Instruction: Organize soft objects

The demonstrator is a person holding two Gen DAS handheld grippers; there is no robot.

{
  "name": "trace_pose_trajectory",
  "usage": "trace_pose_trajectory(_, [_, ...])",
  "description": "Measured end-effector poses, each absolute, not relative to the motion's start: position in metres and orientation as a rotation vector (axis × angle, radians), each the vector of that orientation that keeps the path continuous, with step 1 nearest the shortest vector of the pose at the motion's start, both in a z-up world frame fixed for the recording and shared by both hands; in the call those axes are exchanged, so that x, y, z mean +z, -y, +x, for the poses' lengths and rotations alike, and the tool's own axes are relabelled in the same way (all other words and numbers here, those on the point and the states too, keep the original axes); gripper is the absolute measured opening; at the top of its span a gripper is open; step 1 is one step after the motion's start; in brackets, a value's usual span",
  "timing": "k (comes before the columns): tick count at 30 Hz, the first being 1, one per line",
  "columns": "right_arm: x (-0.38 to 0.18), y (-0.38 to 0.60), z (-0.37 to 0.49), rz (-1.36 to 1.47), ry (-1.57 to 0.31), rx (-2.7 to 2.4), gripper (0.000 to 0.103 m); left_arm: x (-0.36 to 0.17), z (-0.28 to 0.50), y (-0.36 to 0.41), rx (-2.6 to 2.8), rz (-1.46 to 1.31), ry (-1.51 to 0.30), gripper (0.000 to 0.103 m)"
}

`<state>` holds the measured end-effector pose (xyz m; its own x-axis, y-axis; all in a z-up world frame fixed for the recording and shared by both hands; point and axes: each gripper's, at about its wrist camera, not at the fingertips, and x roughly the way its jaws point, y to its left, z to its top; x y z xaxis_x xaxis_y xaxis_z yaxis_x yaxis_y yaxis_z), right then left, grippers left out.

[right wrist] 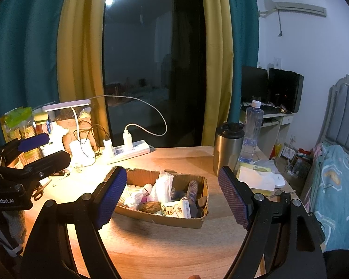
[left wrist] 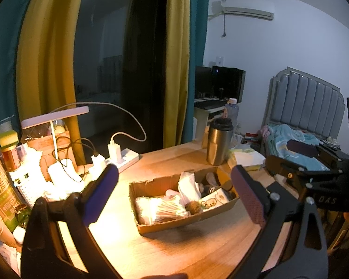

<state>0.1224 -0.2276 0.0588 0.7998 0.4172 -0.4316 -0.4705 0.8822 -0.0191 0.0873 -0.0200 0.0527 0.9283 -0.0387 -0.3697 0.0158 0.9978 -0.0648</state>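
Left wrist view shows the left gripper (left wrist: 174,195) spread wide and holding nothing, hovering over the cardboard box (left wrist: 149,186) in the middle of the desk (left wrist: 174,251). The right gripper (right wrist: 172,197) is just as wide and empty. Tissue packs (left wrist: 160,209), a brown ball (left wrist: 193,207) and other soft things lie in the box, so the sorting looks finished or paused. Any next pick means dropping between the box walls. The near edge has bare room; the steel tumbler (right wrist: 228,146) and power strip (right wrist: 130,150) crowd the far edge.

Smooth wooden table (right wrist: 174,244), rough matt cardboard box (right wrist: 174,219), brushed-metal tumbler (right wrist: 226,154), seemingly paper tissues (left wrist: 189,186).
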Motion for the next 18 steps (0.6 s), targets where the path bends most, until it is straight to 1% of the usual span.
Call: trace_pose_trajectory(18, [0.055, 0.232, 0.129, -0.133, -0.451, 0.493, 0.084, 0.043, 0.109, 0.025, -0.027, -0.049, -0.413, 0.098])
